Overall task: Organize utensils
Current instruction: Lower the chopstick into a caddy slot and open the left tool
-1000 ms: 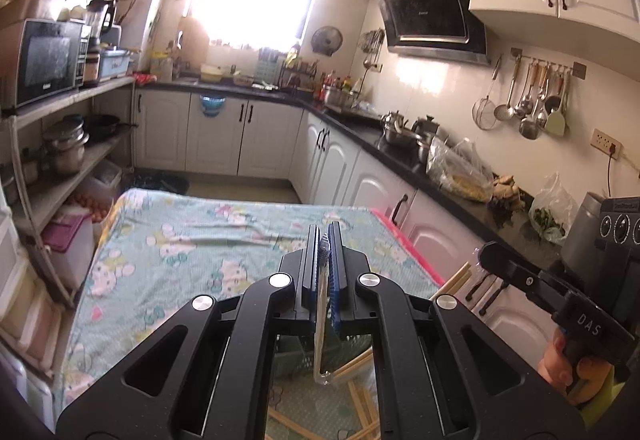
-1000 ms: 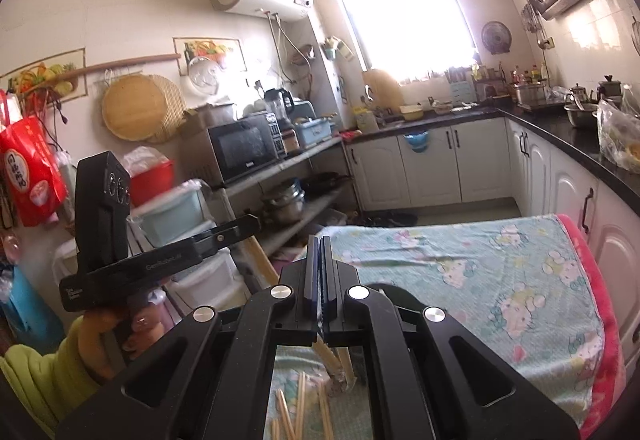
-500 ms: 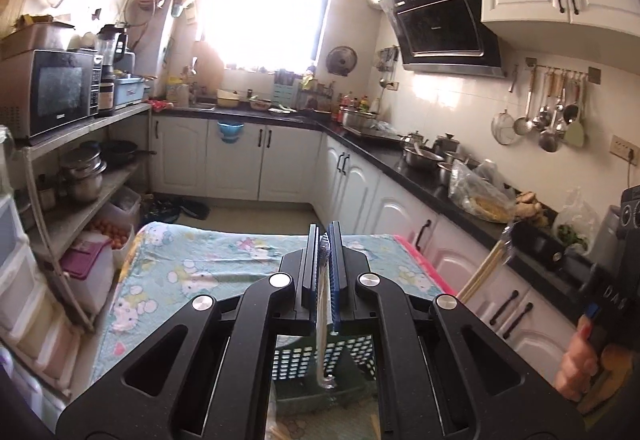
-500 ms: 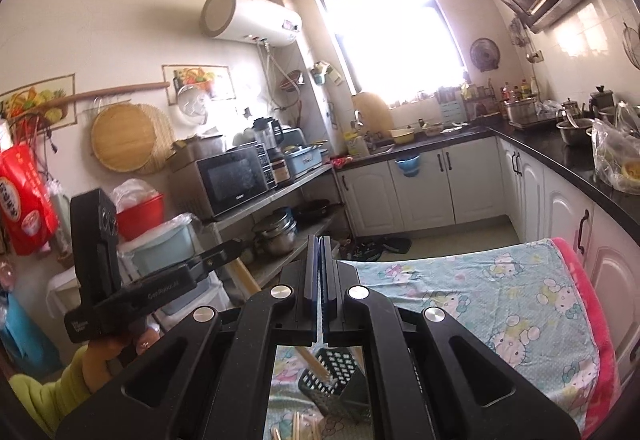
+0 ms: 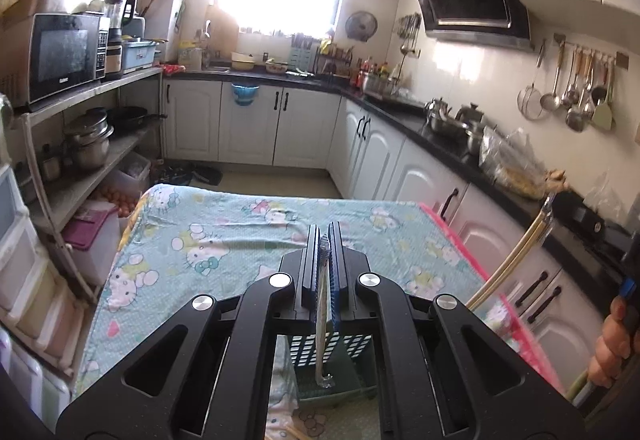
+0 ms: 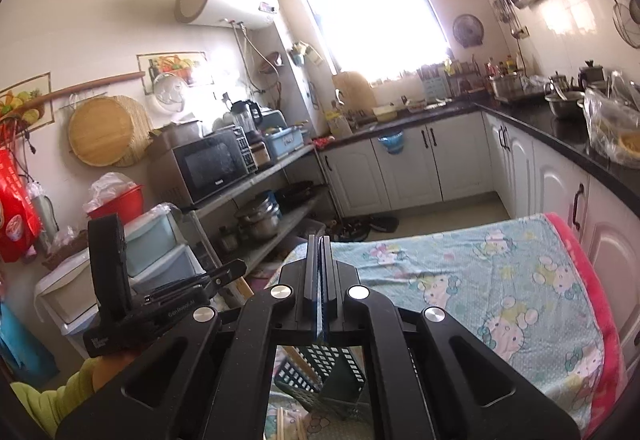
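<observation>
We are clamping a wrapped pair of chopsticks point(image 5: 322, 336) in our left gripper point(image 5: 325, 240), jaws narrowed tight on its upper end. Its long axis is hanging nearly vertical, upper tip between the pads and lower tip pointing down into the dark green slotted utensil basket point(image 5: 332, 350) standing on the table just below.

Our right gripper point(image 6: 319, 240) is pressing its jaws together too, with almost no gap; seen from the left wrist it is pinching another pair of chopsticks point(image 5: 508, 260) (pale and long), slanting from the pads down and leftward toward the table's pink edge. In the right wrist view the same basket point(image 6: 320, 372) is sitting under the fingers, and loose chopsticks point(image 6: 282, 426) are lying beside it on the Hello Kitty tablecloth point(image 5: 224, 236), their lengths running roughly toward us.
</observation>
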Demonstrator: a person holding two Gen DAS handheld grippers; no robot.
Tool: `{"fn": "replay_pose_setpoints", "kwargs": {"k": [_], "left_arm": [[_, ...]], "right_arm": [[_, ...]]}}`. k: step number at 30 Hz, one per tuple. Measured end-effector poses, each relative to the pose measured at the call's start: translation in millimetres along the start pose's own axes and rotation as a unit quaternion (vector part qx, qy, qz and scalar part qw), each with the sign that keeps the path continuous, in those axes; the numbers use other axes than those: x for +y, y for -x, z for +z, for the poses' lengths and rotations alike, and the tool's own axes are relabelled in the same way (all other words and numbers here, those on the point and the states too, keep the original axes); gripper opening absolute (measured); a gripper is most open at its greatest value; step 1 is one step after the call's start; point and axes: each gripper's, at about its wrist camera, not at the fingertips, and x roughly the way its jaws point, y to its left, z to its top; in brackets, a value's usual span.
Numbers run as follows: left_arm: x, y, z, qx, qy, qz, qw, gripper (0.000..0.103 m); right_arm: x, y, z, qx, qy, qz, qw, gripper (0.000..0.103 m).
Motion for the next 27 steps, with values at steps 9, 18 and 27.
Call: {"fn": "replay_pose_setpoints", "kwargs": {"k": [9,18,27], "left_arm": [[-3.4,-31.6,-29.1,0.044,-0.016,-0.008,0.9989,0.002],[-2.9,-40.4,-39.6,0.046,-0.026,-0.009,0.9986,0.002],[3.5,-45.1,-42.1,0.042,-0.026,-0.003,0.9988,0.002]], "right_arm": [[-16.2,-24.8,-20.0,0.031,-0.024,-0.012,0.999,0.001],[-25.2,-44.8,-36.9,0.048,-0.041,-0.017,0.998,0.002],[-39.2,-45.5,-50.2,0.044,-0.064,-0.045,0.996,0.002]]}}
